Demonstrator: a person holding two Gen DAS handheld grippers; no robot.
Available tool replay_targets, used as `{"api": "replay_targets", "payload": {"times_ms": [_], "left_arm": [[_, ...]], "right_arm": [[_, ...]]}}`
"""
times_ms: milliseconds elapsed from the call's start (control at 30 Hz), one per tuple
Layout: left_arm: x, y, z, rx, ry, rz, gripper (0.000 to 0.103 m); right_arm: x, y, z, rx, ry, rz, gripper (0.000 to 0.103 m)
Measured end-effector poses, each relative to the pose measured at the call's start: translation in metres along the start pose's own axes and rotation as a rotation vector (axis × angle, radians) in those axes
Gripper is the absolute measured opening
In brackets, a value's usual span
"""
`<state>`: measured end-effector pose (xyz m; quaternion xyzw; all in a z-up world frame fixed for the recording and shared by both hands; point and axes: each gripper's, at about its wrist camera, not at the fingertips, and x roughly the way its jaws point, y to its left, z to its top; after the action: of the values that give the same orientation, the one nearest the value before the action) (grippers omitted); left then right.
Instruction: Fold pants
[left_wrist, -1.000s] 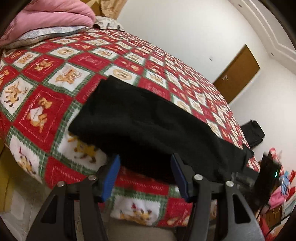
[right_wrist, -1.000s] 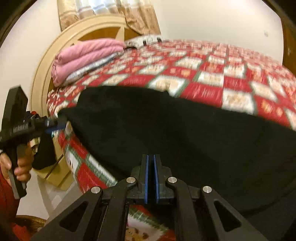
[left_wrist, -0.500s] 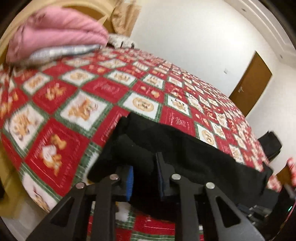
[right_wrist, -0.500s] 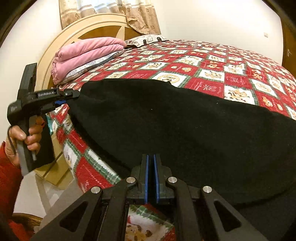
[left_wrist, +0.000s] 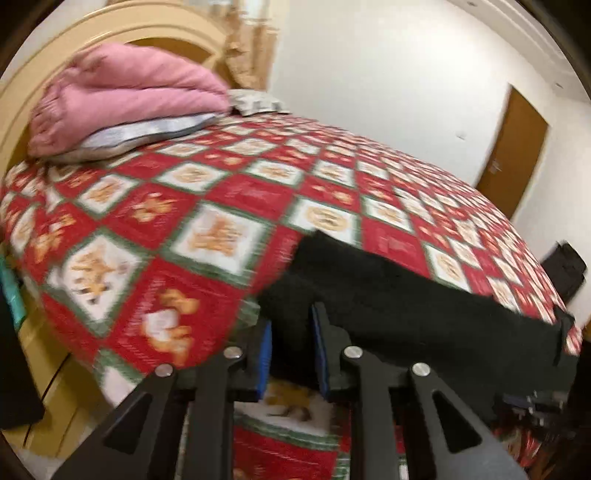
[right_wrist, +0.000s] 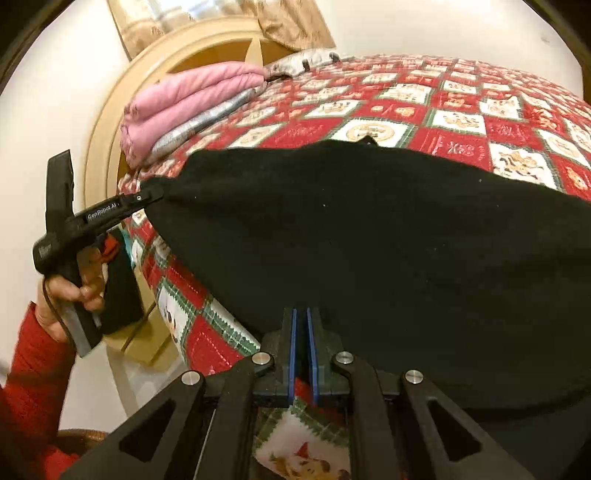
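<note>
The black pants (right_wrist: 369, 229) lie spread on the red patterned bedspread (right_wrist: 454, 122) near the bed's front edge. My right gripper (right_wrist: 303, 328) is shut on the pants' near edge. My left gripper (left_wrist: 291, 332) is shut on a bunched corner of the pants (left_wrist: 406, 306). In the right wrist view the left gripper (right_wrist: 155, 192) shows at the left, pinching the pants' far left corner, held by a hand in a red sleeve.
A folded pink blanket (left_wrist: 122, 92) on a grey pillow (left_wrist: 140, 136) lies by the curved wooden headboard (right_wrist: 107, 122). A brown door (left_wrist: 513, 151) stands in the far wall. A dark bag (left_wrist: 565, 269) sits past the bed's right side.
My left gripper closed on the pants' corner and pulled it taut toward the headboard side. My right gripper stayed shut on the near edge.
</note>
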<state>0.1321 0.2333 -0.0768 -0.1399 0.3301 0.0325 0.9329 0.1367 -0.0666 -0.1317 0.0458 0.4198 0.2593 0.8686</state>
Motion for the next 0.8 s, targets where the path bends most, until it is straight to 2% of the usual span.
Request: {"api": "replay_targets", "payload": {"times_ms": [100, 133, 167, 200, 300, 400, 467, 533, 567, 633, 800], "left_arm": [[-0.008, 0.007, 0.005, 0.022, -0.051, 0.210, 0.029], [-0.012, 0.009, 0.007, 0.019, -0.064, 0.241, 0.029], [-0.017, 0.009, 0.009, 0.003, -0.079, 0.236, 0.029], [-0.024, 0.004, 0.011, -0.005, -0.098, 0.198, 0.029], [-0.028, -0.030, 0.008, 0.075, -0.108, 0.116, 0.029], [-0.016, -0.074, -0.009, 0.165, -0.062, 0.000, 0.029], [-0.002, -0.097, -0.024, 0.194, -0.019, -0.037, 0.029], [0.010, -0.113, -0.041, 0.228, 0.021, -0.049, 0.029], [0.015, -0.117, -0.048, 0.250, 0.024, -0.031, 0.029], [0.021, -0.119, -0.058, 0.277, 0.006, 0.015, 0.029], [0.020, -0.120, -0.059, 0.290, -0.026, 0.021, 0.030]], "right_arm": [[-0.002, -0.004, 0.004, 0.026, 0.007, 0.014, 0.006], [-0.003, -0.007, 0.007, 0.054, 0.012, 0.032, 0.006], [-0.005, -0.011, 0.010, 0.085, 0.017, 0.053, 0.006], [-0.006, -0.014, 0.011, 0.106, 0.015, 0.073, 0.006], [-0.027, -0.025, 0.029, 0.171, -0.063, 0.146, 0.006], [-0.046, -0.041, 0.055, 0.231, -0.150, 0.200, 0.006], [-0.045, -0.053, 0.073, 0.245, -0.153, 0.179, 0.007], [-0.038, -0.063, 0.084, 0.260, -0.131, 0.164, 0.007], [-0.032, -0.068, 0.088, 0.277, -0.110, 0.171, 0.007], [-0.022, -0.077, 0.093, 0.302, -0.075, 0.200, 0.007], [0.006, -0.072, 0.103, 0.258, -0.017, 0.219, 0.007]]}}
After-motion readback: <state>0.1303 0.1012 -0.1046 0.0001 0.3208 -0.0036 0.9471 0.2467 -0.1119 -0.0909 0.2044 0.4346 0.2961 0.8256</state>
